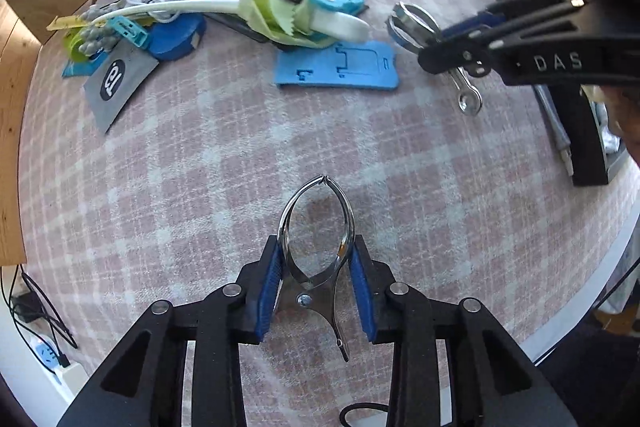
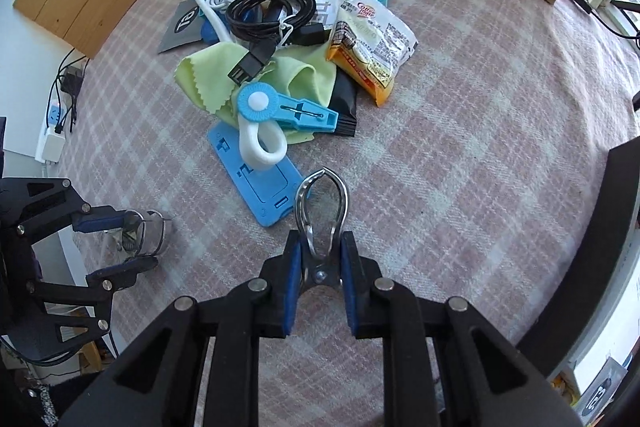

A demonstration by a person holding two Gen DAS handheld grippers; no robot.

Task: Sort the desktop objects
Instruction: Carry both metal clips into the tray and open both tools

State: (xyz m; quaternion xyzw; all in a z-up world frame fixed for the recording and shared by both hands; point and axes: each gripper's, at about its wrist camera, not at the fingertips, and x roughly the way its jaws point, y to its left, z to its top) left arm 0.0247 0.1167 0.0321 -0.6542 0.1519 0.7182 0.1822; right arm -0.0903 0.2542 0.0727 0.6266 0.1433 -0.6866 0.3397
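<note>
Over plaid cloth (image 1: 200, 167), each jaws clamping metal clip (image 1: 320, 227)

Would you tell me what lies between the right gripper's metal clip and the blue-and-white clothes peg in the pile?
In the right wrist view, the flat blue phone stand lies between the metal clip held by the right gripper and the blue-and-white clothes peg, with checked cloth beside it.

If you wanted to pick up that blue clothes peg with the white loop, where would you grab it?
Grip the blue clothes peg across its straight blue arm, coming from above. That arm lies flat and narrow on top of the green cloth, its long edges clear; the round head and white loop look too wide.
</note>
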